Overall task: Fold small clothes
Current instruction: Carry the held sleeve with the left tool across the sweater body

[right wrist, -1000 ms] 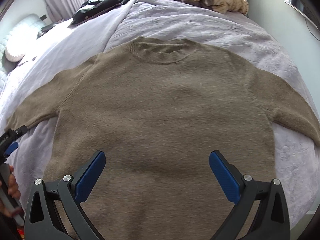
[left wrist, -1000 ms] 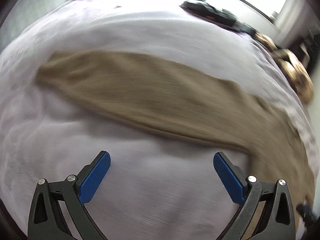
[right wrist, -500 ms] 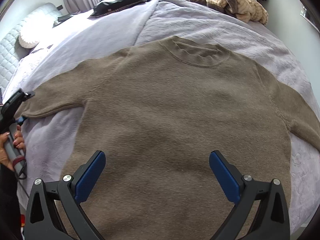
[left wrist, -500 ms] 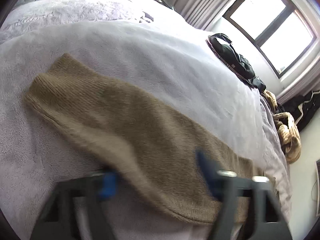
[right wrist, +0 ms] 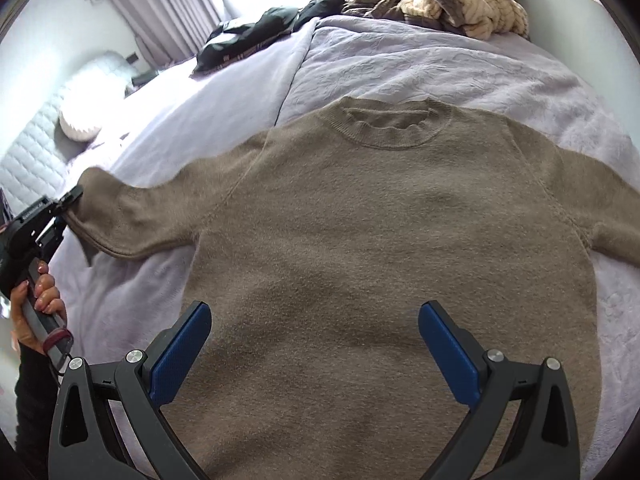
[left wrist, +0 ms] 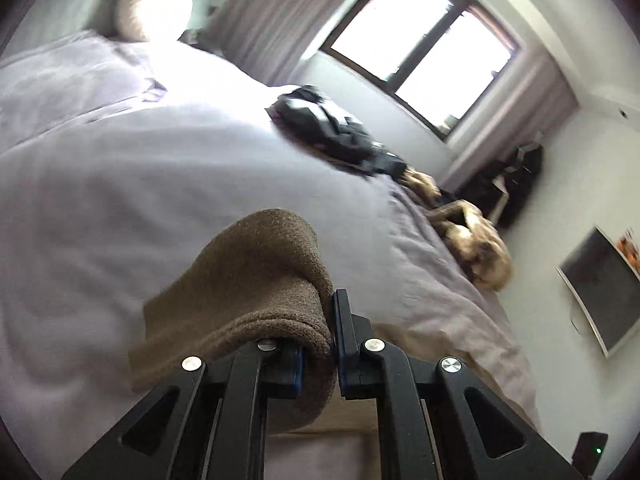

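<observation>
Now the left gripper (left wrist: 334, 344), raised and angled slightly down, has just closed its fingers, pinching the cuff of the brown sweater (right wrist: 400, 240) spread flat on the bed (right wrist: 400, 68); the right gripper (right wrist: 314, 344) hovers steeply downward over the hem, fingers spread

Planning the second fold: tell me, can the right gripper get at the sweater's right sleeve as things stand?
Probably yes. The right gripper hovers open over the sweater, and its right sleeve lies flat, uncovered.

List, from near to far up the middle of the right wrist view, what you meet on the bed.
right gripper → brown sweater → lilac bedspread → heap of cream and brown clothes.
</observation>
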Available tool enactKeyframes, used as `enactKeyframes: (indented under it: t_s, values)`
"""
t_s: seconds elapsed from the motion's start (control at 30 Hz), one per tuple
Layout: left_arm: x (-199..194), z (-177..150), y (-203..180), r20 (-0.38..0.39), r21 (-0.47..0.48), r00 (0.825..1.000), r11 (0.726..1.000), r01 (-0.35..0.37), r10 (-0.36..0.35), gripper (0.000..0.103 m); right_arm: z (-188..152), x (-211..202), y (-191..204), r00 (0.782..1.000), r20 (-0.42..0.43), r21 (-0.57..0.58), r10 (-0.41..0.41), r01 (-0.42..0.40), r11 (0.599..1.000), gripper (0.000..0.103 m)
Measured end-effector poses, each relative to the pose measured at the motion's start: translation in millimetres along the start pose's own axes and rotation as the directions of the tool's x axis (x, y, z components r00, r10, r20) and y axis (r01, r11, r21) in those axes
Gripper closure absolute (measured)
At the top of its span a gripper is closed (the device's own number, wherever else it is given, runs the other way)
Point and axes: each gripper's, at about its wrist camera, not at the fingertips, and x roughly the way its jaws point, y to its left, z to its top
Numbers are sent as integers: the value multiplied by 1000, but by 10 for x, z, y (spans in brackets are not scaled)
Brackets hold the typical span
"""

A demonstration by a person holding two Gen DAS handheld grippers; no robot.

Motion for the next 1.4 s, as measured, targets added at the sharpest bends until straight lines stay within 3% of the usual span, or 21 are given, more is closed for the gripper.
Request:
enactKeyframes:
  t_s: [0.17,0.27,0.4,0.53,0.67,0.7,0.73,0.77,0.8,0.83,0.9,1.0,1.07,1.13,1.2,1.3,1.4]
  values:
    - [381,-159,-1105,-89,143,990,982,122,-110,90,7,-168,-429,999,37,104,39,-43,994,0]
    - [628,-486,-1773,-159,256,982,956,141,-102,90,-6,-251,-747,998,51,164,35,-43,986,0]
    - [1101,-1089,-2480,-287,374,956,911,175,-65,90,-29,-326,-1180,998,64,249,30,-45,967,0]
    - [1531,-1725,-2747,-385,478,920,868,134,69,90,-119,-270,-1618,997,56,350,51,-67,934,0]
    - [1765,-1990,-2685,-447,514,882,849,119,147,87,-217,-172,-1917,991,65,419,116,-133,898,0]
    - [1777,-2016,-2660,-463,509,874,852,125,149,68,-226,-147,-1968,987,74,432,144,-162,887,0]
    - [1772,-2012,-2633,-455,513,876,851,111,160,33,-232,-135,-1993,984,83,437,156,-177,882,0]
    - [1733,-1998,-2622,-434,520,886,849,98,163,21,-220,-122,-2006,981,96,436,171,-196,878,0]
    - [1604,-1963,-2616,-379,533,913,842,83,150,18,-206,-104,-2004,979,101,430,176,-203,880,0]
    - [1529,-1945,-2622,-366,543,921,834,97,131,18,-184,-90,-1987,978,101,418,182,-208,884,0]
    - [1332,-1876,-2623,-391,555,916,817,155,92,18,-98,-57,-1921,983,67,380,171,-183,907,0]
    - [975,-1673,-2484,-345,566,938,807,170,44,18,60,-67,-1744,996,27,261,80,-84,962,0]
    - [822,-1465,-2302,-292,563,955,817,128,51,18,214,-89,-1469,999,36,107,5,-8,994,0]
    - [797,-1200,-2031,-243,533,965,845,46,100,18,381,-43,-1070,996,50,-78,-70,74,994,0]
    - [887,-961,-1685,-225,487,955,871,-62,194,18,508,69,-683,987,73,-238,-142,155,959,0]
    - [1127,-750,-1162,-284,371,919,915,-159,275,18,598,371,-57,957,162,-483,-240,289,827,0]
    - [1331,-710,-805,-380,280,882,944,-176,277,18,608,854,388,901,250,-670,-354,425,608,0]
